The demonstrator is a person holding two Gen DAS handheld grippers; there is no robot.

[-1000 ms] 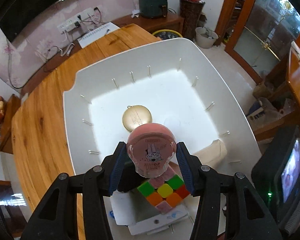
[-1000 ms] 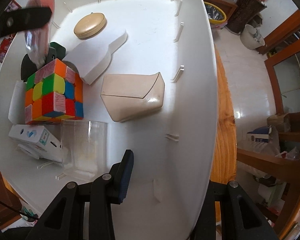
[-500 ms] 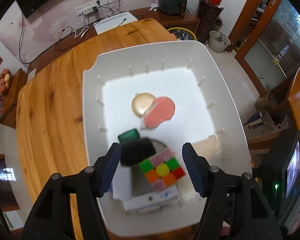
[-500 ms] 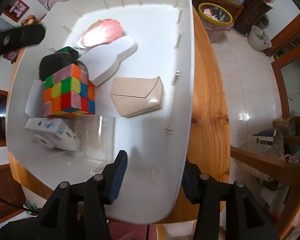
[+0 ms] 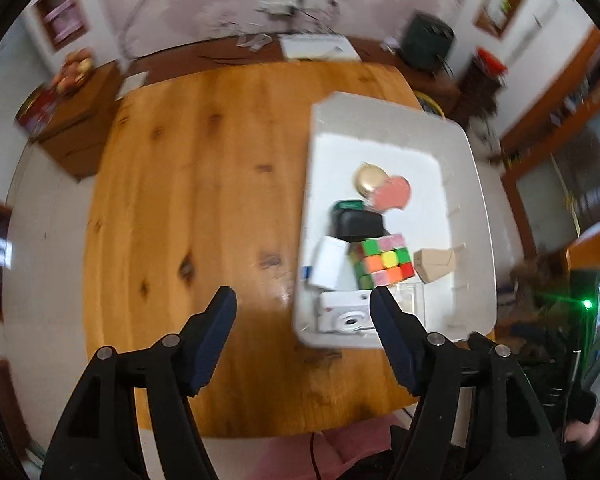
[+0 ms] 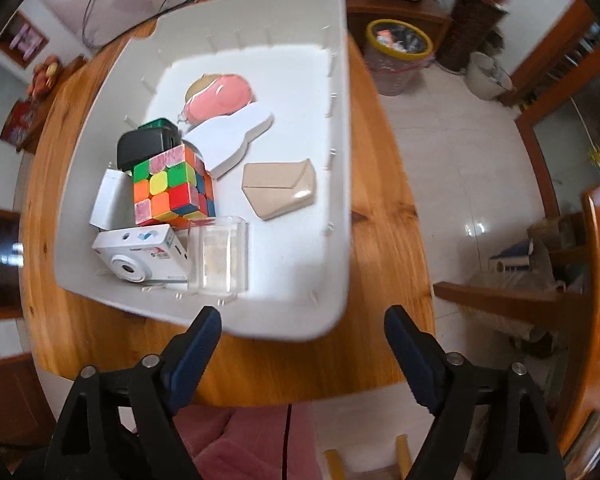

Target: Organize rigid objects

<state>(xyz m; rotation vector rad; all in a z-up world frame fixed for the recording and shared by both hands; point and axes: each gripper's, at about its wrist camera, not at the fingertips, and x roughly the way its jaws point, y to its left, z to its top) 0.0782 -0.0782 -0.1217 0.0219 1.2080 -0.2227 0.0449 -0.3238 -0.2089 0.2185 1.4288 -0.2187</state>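
A white bin (image 6: 336,184) (image 5: 472,200) sits on the wooden table (image 5: 188,200). Inside lie a colour cube (image 6: 172,188) (image 5: 384,266), a white camera (image 6: 140,252) (image 5: 346,314), a clear plastic box (image 6: 219,254), a beige case (image 6: 282,190) (image 5: 434,266), a pink round item (image 6: 220,98) (image 5: 392,194) beside a gold disc (image 5: 368,178), a black case (image 6: 142,146) and white boxes. My left gripper (image 5: 302,308) hangs over bare table left of the bin, jaws opening, empty. My right gripper (image 6: 302,330) is above the bin's near rim, jaws opening, empty.
A bin with a yellow rim (image 6: 398,46) and a dark basket (image 6: 476,20) stand on the tiled floor beyond the table. A wooden chair (image 6: 596,280) is at the right. Pink cloth on a person's lap (image 6: 256,444) shows below the table edge.
The left gripper let go of the pink item, which now lies in the bin, then rose and swung left over the table. The right gripper rose and opened wider.
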